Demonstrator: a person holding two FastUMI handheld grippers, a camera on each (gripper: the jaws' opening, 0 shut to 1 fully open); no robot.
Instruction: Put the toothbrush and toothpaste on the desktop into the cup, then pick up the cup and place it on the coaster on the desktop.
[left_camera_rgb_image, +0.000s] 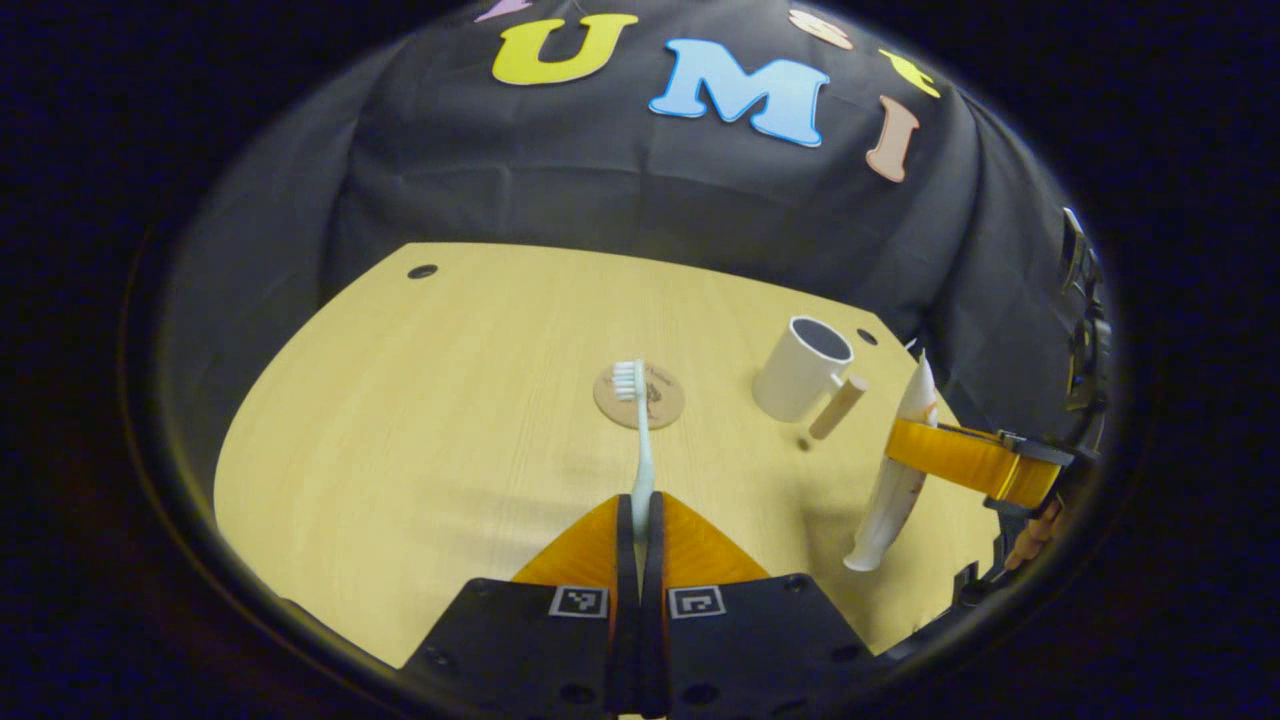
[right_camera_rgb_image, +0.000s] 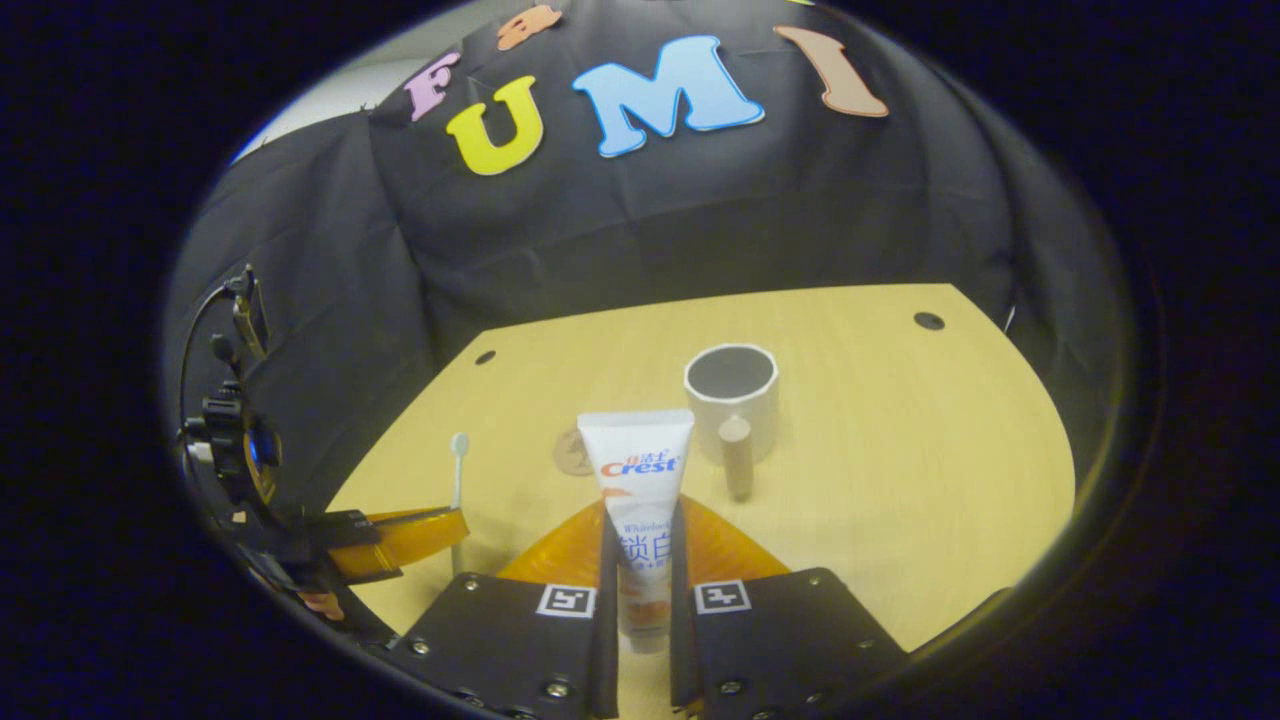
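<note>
Above the desktop (left_camera_rgb_image: 400, 420), left tool (left_camera_rgb_image: 641, 505) pinches the toothbrush (left_camera_rgb_image: 640, 430), right tool (right_camera_rgb_image: 642, 545) pinches the toothpaste (right_camera_rgb_image: 638, 480), lower ends hidden

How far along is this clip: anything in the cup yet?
Both items are lifted, none delivered. The left tool grips the pale toothbrush; the right tool grips the white toothpaste tube. The white wooden-handled cup looks empty, off the round brown coaster. Left: both drops, then moving the cup.

Left gripper view looks down from above the desk's (left_camera_rgb_image: 400, 400) near edge toward the back wall. Right gripper view does likewise from the right. Both share the cup (left_camera_rgb_image: 800, 368) (right_camera_rgb_image: 732, 395) and coaster (left_camera_rgb_image: 660, 400) (right_camera_rgb_image: 572, 452).
</note>
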